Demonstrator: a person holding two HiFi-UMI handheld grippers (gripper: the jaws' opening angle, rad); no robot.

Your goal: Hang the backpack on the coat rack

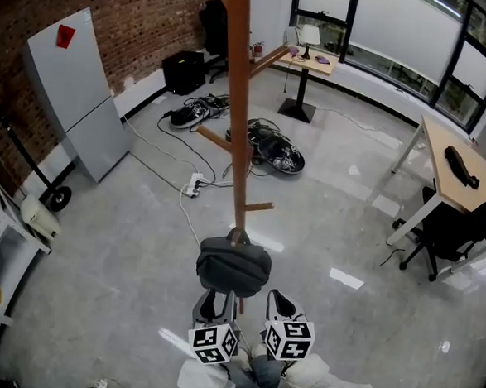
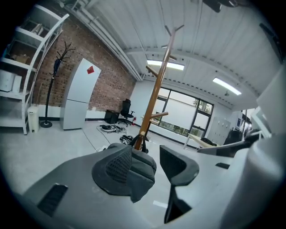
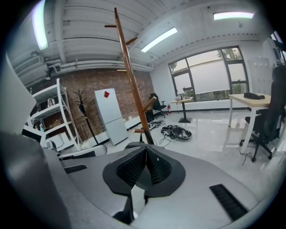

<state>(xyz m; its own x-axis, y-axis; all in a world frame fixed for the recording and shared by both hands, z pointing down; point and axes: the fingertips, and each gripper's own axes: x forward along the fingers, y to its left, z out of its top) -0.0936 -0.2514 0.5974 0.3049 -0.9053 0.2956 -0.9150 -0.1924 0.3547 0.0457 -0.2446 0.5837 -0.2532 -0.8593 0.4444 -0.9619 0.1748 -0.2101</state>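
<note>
The grey backpack (image 1: 233, 265) hangs on the wooden coat rack (image 1: 237, 106). The left gripper (image 2: 146, 157) has its fingers wide just at the near side of it. The right gripper (image 3: 145, 156) has its fingers together, empty

Left gripper (image 1: 217, 301) & right gripper (image 1: 279, 299): same build, matte grey plastic w/ smooth, rounded, broad shells. Each carries a white cube (image 1: 213, 343) w/ black square markers on its faces. Pads (image 2: 117, 166) are dark grey to black and wedge-shaped, w/ a fine cross-hatch grip texture on the inner faces and a dark rounded collar behind each. Small dark rectangular slots (image 3: 228, 202) are set into the shells on either side. Person: white fabric (image 1: 305, 376) round the hands, glove or sleeve can't tell; blue-grey jeans (image 1: 255, 382) show btwn.
</note>
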